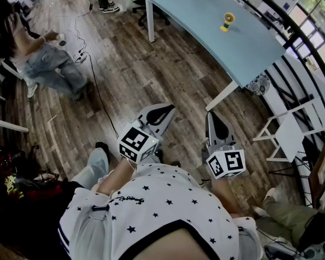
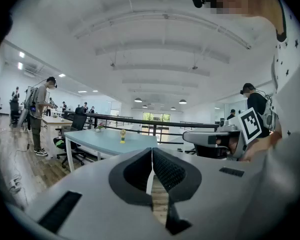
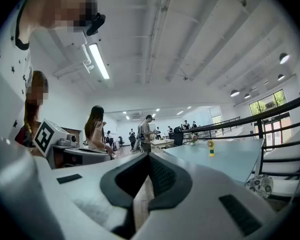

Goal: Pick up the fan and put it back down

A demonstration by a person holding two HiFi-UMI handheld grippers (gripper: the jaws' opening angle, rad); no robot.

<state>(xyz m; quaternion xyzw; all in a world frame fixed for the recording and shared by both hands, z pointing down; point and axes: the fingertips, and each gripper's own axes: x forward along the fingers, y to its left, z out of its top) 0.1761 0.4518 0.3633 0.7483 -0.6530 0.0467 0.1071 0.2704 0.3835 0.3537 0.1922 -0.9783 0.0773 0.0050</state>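
**Inspector:** State of the left tongs [image 1: 163, 110]?

**Assessor:** Closed. The pads meet at the tips with nothing between them. They are held out over the wooden floor [image 1: 124, 69], in front of the person's body.

**Inspector:** And the right tongs [image 1: 213, 117]?

**Assessor:** Likewise closed and empty. They sit near the left pair and point roughly level toward the surface [image 1: 244, 47].

**Inspector:** What is the step in hand, and how is it done well?

**Assessor:** I judge it to be the approach, since no grasp has begun. I recommend walking up to the near edge of the surface and opening one pair of tongs before arriving. The tongs should come in level and close on the fan's stem rather than its round head. The fan looks small and top-heavy, so a nudge could tip it. The right pair appears better placed.

**Inspector:** Location of the fan [image 1: 227, 21]?

**Assessor:** It stands upright on the pale blue surface, ahead of both tongs and to their right. It is well apart from them, with open floor between. The left gripper view shows it left of that jaw line, and the right gripper view shows it right of its own.
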